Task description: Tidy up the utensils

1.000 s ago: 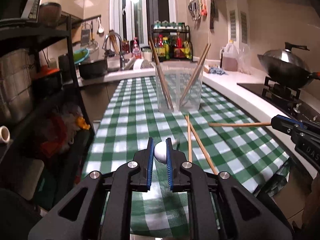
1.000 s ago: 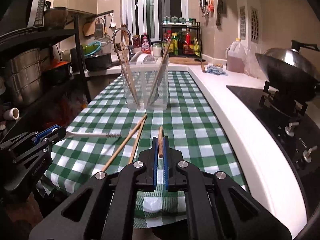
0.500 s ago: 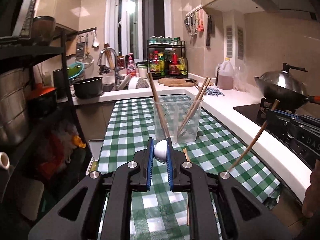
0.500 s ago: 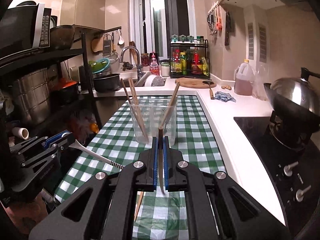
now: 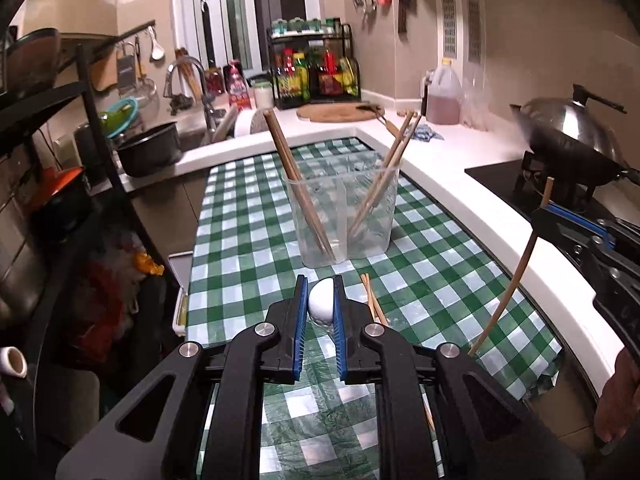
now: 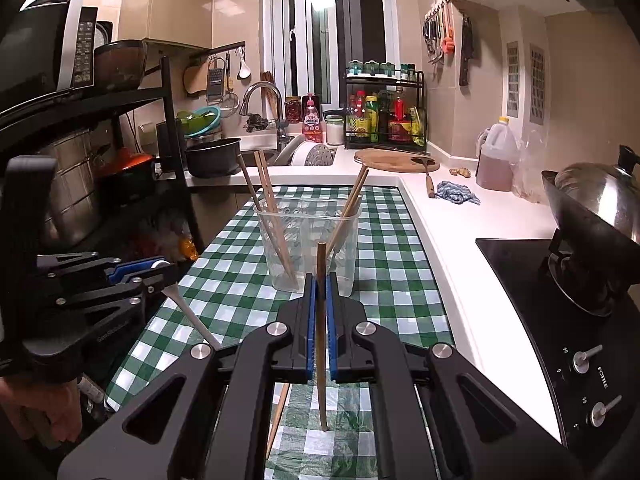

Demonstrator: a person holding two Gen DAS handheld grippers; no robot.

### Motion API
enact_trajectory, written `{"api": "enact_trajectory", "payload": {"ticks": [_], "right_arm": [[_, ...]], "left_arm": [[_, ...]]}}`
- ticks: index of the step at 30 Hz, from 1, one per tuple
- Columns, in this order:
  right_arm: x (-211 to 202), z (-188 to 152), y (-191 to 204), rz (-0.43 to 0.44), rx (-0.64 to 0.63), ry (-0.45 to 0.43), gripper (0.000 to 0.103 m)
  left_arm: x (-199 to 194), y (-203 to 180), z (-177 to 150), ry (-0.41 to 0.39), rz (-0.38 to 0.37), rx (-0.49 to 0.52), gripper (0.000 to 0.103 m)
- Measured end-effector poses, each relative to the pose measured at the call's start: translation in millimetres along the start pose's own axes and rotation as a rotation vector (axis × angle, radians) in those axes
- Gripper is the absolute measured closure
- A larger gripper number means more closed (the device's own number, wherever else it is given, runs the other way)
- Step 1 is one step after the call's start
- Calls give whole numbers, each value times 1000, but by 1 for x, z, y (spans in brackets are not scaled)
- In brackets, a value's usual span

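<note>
- The left gripper (image 5: 321, 307) is closed on the white handle end of a small brush (image 5: 321, 305), held above the green checked cloth (image 5: 248, 216).
- The right gripper (image 6: 320, 294) pinches one wooden chopstick (image 6: 321, 320), which stands almost upright.
- The clear holder (image 6: 308, 240) stands on the cloth, with chopsticks leaning inside.
- Two loose chopsticks (image 5: 370, 300) lie on the cloth near the holder.

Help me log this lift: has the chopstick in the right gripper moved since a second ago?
Yes. The chopstick lay level over the checked cloth; now it hangs nearly upright in the right gripper, lifted off the cloth.
</note>
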State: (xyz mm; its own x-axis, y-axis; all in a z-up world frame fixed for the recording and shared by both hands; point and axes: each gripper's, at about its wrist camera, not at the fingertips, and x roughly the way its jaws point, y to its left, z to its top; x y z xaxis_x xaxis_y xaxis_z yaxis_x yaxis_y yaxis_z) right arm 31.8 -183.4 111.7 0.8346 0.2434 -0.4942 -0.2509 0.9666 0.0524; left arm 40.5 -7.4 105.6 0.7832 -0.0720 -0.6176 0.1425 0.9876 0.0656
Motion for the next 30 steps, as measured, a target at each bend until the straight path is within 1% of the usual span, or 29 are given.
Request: {"api": "enact_trajectory", "payload": {"ticks": [5,7,21,26,30], "right_arm": [[5,2,-4,-2,2,4,98],[6,3,-6,-2,2,5,98],[12,6,-9,0,-4,9,98],[19,10,-3,4,-14,17,98],[19,18,-1,3,-15,3,98]], "left_arm": [[16,-7,5,35,-10,8,91],[19,-9,8,31,-2,16,91],[34,-18,19,8,-31,19,90],[41,-14,23,1,-50,15,90],[39,-5,32,-15,-64,14,91]]}}
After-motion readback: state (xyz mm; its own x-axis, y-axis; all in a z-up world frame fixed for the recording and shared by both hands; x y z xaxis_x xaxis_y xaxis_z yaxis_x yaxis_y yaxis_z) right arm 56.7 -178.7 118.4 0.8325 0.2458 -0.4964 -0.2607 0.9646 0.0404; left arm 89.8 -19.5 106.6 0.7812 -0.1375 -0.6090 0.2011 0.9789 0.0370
